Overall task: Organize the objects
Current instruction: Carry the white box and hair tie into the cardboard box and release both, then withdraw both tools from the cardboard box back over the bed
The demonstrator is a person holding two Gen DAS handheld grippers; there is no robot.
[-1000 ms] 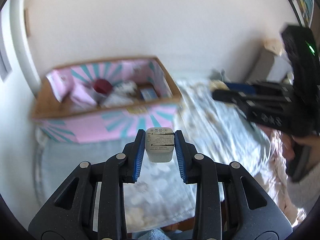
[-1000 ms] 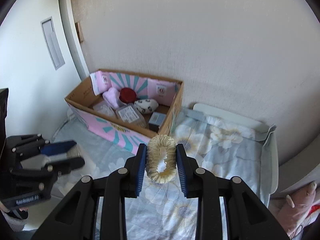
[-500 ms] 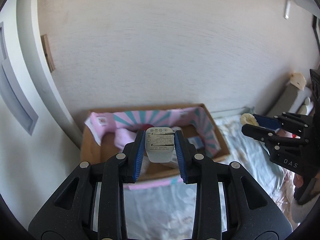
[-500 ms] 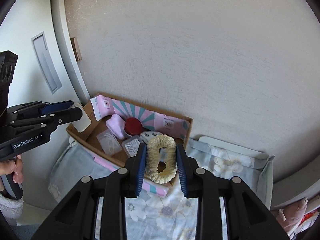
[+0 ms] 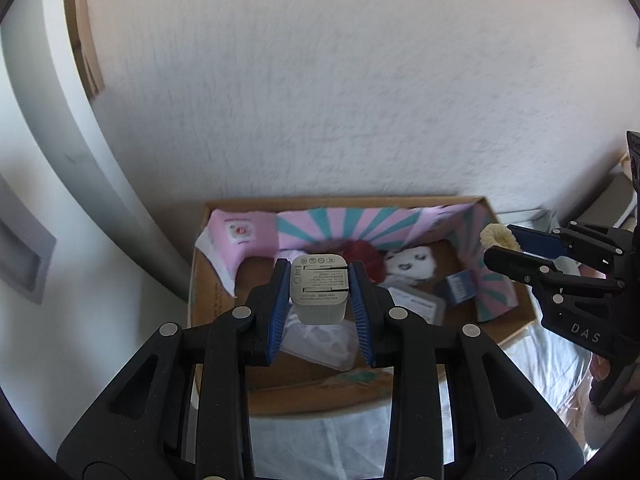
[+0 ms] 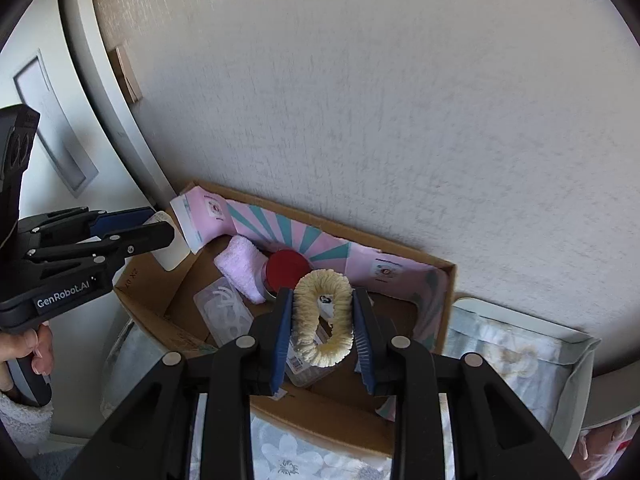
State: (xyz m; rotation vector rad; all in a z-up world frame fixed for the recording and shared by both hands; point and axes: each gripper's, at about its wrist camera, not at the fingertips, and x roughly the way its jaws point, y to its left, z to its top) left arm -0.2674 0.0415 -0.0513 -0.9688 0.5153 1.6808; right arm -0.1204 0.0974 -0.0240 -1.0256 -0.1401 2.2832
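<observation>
My left gripper [image 5: 319,292] is shut on a white charger plug [image 5: 319,289] and holds it above the left half of a cardboard box [image 5: 216,300] lined with pink and teal paper. My right gripper [image 6: 322,320] is shut on a cream scrunchie [image 6: 323,318] above the same box [image 6: 448,304]. In the left wrist view the right gripper [image 5: 520,256] is over the box's right end. In the right wrist view the left gripper [image 6: 132,232] with the plug [image 6: 172,254] is at the box's left end.
The box holds a red-lidded jar [image 6: 287,270], a pink cloth [image 6: 242,268], a clear packet [image 6: 224,314], a white pouch [image 5: 412,264] and small cartons [image 5: 458,286]. It sits on a floral-sheeted bed [image 6: 512,356] against a white wall. A grey door frame [image 5: 80,184] stands left.
Both grippers have moved forward and now hang over the box, each still holding its object. The box fills more of both views.
</observation>
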